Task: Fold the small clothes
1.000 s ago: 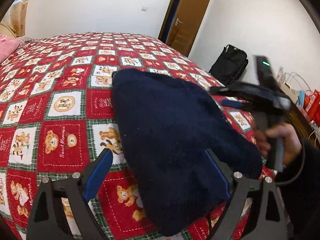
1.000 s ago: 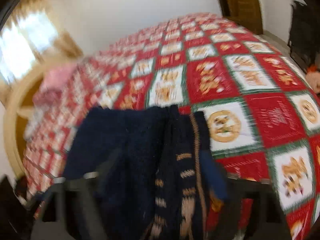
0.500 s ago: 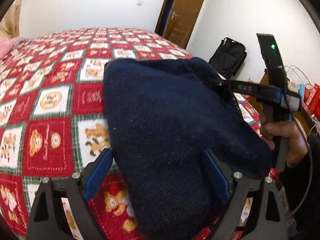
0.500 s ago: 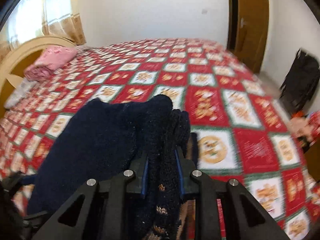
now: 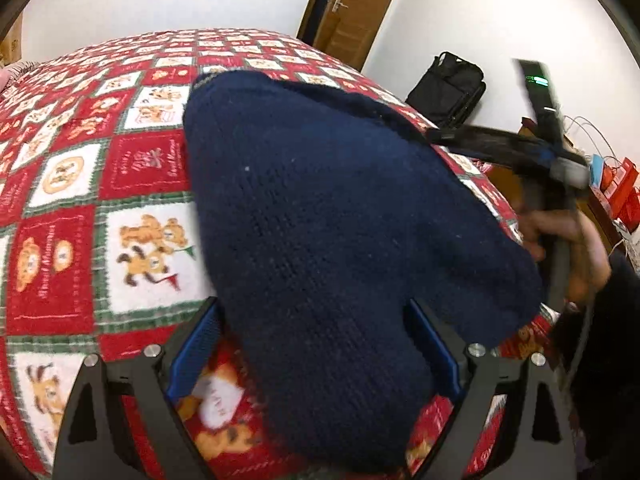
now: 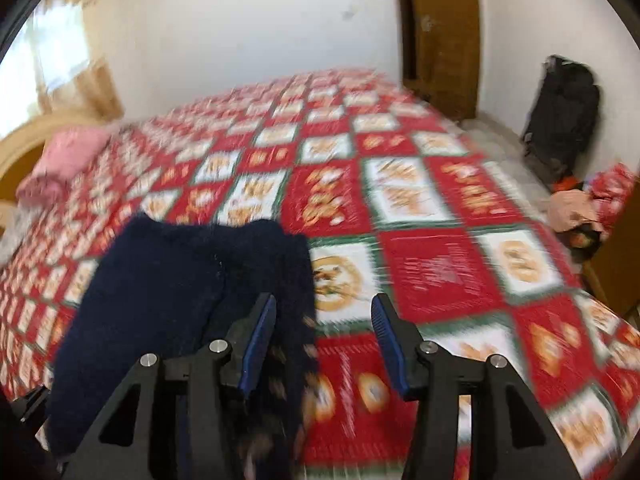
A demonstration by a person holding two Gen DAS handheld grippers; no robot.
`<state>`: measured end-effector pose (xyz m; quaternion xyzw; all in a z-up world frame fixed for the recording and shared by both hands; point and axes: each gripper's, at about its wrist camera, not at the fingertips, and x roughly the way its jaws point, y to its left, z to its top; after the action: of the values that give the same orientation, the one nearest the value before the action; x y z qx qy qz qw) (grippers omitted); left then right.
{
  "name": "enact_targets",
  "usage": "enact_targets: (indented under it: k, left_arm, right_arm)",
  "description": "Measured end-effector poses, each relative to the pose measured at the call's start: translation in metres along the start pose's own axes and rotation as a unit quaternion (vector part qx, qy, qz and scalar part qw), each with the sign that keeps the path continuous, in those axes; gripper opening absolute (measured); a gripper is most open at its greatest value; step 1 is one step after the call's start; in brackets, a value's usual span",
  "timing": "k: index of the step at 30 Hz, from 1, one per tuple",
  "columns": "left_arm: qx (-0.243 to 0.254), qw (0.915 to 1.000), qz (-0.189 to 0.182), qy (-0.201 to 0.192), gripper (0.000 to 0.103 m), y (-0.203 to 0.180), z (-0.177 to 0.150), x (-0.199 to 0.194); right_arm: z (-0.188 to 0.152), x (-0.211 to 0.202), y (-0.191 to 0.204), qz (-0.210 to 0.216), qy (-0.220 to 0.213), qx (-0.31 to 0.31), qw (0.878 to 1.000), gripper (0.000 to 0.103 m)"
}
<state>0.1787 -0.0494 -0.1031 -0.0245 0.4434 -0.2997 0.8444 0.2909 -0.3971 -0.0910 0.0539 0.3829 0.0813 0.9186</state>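
Note:
A navy knitted sweater (image 5: 340,240) lies folded on the red teddy-bear bedspread (image 5: 64,248). My left gripper (image 5: 314,346) stands wide open with the sweater's near end lying between its fingers; the left pad is clear of the cloth. In the right wrist view the sweater (image 6: 160,288) lies at lower left. My right gripper (image 6: 324,344) has its jaws opening; the sweater's patterned edge lies just inside the left pad, and neither pad presses it. From the left wrist view, the right gripper (image 5: 440,134) is blurred above the sweater's far right edge, held by a hand (image 5: 568,236).
A pink folded pile (image 6: 68,156) sits by the wooden headboard. A black bag (image 6: 560,120) leans on the wall beside the brown door (image 5: 352,8). Clothes and red bags (image 6: 580,216) lie past the bed's right edge. Bare bedspread (image 6: 432,268) stretches right of the sweater.
My right gripper, shut on the sweater's folded edge half a second ago, has let go, opened and drawn back upward. The left gripper has come slightly lower over the sweater.

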Motion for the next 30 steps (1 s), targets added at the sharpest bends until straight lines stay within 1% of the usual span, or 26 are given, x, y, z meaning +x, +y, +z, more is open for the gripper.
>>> enact_targets:
  k: [3, 6, 7, 9, 10, 11, 13, 14, 15, 17, 19, 21, 23, 24, 25, 27, 28, 29, 30]
  left_arm:
    - [0.001, 0.9998, -0.001, -0.021, 0.093, 0.004, -0.001, -0.02]
    - [-0.001, 0.999, 0.003, -0.045, 0.093, 0.006, 0.003, -0.029]
    - [-0.007, 0.9988, 0.009, -0.047, 0.093, 0.008, 0.006, -0.027]
    - [-0.036, 0.9985, 0.025, -0.033, 0.093, 0.013, 0.008, -0.016]
    - [-0.053, 0.9979, 0.031, -0.02, 0.093, 0.016, 0.007, -0.009]
    - [-0.068, 0.997, 0.036, -0.011, 0.093, 0.019, 0.005, -0.002]
    - [-0.091, 0.9949, 0.045, -0.006, 0.094, 0.02, -0.006, 0.004]
    - [-0.09, 0.9941, 0.058, -0.021, 0.093, 0.016, -0.014, 0.002]
    - [-0.081, 0.9941, 0.068, -0.025, 0.093, 0.01, -0.019, 0.0]
    - [-0.065, 0.9947, 0.076, -0.022, 0.093, -0.001, -0.027, -0.004]
    - [-0.067, 0.9956, 0.064, -0.013, 0.093, -0.001, -0.03, -0.009]
    - [-0.077, 0.9958, 0.049, -0.003, 0.093, 0.007, -0.029, -0.013]
    - [-0.089, 0.9954, 0.033, 0.004, 0.093, 0.015, -0.022, -0.022]
    - [-0.091, 0.9955, 0.026, -0.004, 0.093, 0.019, -0.017, -0.032]
    - [-0.089, 0.9955, 0.028, -0.018, 0.093, 0.019, -0.013, -0.039]
    - [-0.075, 0.9937, 0.056, -0.062, 0.094, 0.022, 0.002, -0.055]
    - [-0.067, 0.9922, 0.072, -0.076, 0.095, 0.024, 0.013, -0.058]
    - [-0.067, 0.9912, 0.083, -0.078, 0.095, 0.028, 0.022, -0.057]
    - [-0.07, 0.9909, 0.086, -0.076, 0.095, 0.032, 0.03, -0.054]
  right_arm:
    - [-0.025, -0.048, 0.014, 0.03, -0.004, -0.012, 0.999, 0.051]
    - [-0.058, -0.074, 0.036, 0.082, -0.001, -0.022, 0.996, 0.051]
    - [-0.068, -0.075, 0.043, 0.089, 0.004, -0.028, 0.996, 0.051]
    - [-0.09, -0.066, 0.057, 0.101, 0.026, -0.042, 0.994, 0.049]
    - [-0.099, -0.06, 0.061, 0.098, 0.039, -0.051, 0.993, 0.046]
    - [-0.109, -0.05, 0.065, 0.089, 0.058, -0.063, 0.992, 0.038]
    - [-0.121, -0.037, 0.064, 0.07, 0.082, -0.077, 0.991, 0.037]
    - [-0.124, -0.036, 0.059, 0.078, 0.085, -0.07, 0.991, 0.036]
    - [-0.124, -0.037, 0.055, 0.084, 0.087, -0.058, 0.991, 0.035]
    - [-0.123, -0.037, 0.048, 0.097, 0.105, -0.036, 0.989, 0.035]
    - [-0.123, -0.04, 0.046, 0.102, 0.118, -0.036, 0.987, 0.035]
    - [-0.119, -0.05, 0.044, 0.105, 0.122, -0.028, 0.987, 0.036]
    - [-0.107, -0.064, 0.036, 0.122, 0.099, 0.002, 0.988, 0.037]
    - [-0.098, -0.073, 0.029, 0.134, 0.072, 0.026, 0.988, 0.038]
    - [-0.089, -0.079, 0.021, 0.14, 0.045, 0.051, 0.988, 0.042]
    - [-0.073, -0.079, 0.009, 0.132, 0.015, 0.089, 0.987, 0.086]
    - [-0.066, -0.076, 0.004, 0.129, 0.002, 0.104, 0.986, 0.089]
    - [-0.059, -0.07, 0.0, 0.133, -0.004, 0.115, 0.984, 0.089]
    - [-0.051, -0.058, -0.002, 0.141, 0.003, 0.129, 0.982, 0.089]
